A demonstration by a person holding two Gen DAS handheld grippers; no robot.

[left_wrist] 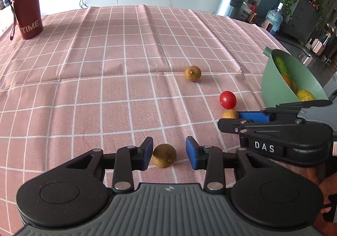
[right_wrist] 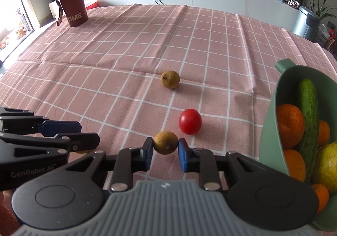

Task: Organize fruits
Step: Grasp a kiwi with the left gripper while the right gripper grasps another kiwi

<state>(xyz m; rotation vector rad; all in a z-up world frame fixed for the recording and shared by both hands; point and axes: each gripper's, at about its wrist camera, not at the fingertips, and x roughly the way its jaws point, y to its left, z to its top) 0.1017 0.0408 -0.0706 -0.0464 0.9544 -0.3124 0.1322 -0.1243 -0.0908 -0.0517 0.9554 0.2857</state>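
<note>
A brown longan (left_wrist: 164,155) lies on the pink checked cloth between the fingers of my left gripper (left_wrist: 169,149). It touches the left pad, a gap separates it from the right pad, and the gripper is open. My right gripper (right_wrist: 165,147) is shut on a second longan (right_wrist: 165,142) low over the cloth. Just beyond it rests a red cherry tomato (right_wrist: 190,121). Farther back a third longan (right_wrist: 170,79) lies alone. The green bowl (right_wrist: 271,141) at the right holds a cucumber (right_wrist: 308,113), oranges and a yellow-green fruit.
A dark red cup (left_wrist: 27,10) marked TIME stands at the far left of the table. The right gripper (left_wrist: 229,120) reaches in beside my left one, with a hand (left_wrist: 328,185) behind it. A white counter runs behind the table.
</note>
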